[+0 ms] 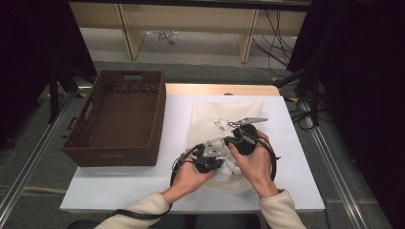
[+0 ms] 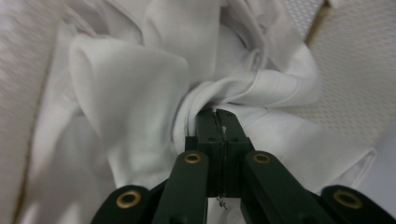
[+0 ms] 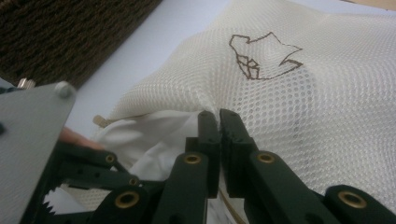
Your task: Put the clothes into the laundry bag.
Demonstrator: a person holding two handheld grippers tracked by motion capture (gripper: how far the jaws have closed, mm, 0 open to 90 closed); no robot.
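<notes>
High view: both jaws pinch—left white garment, right mesh bag; basket empty.

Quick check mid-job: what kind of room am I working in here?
Likely a lab or recording bay, not a home: a white table on a metal-railed floor, black curtains on both sides, and loose cables trailing behind.

A brown wicker basket sits on the white table.
</notes>
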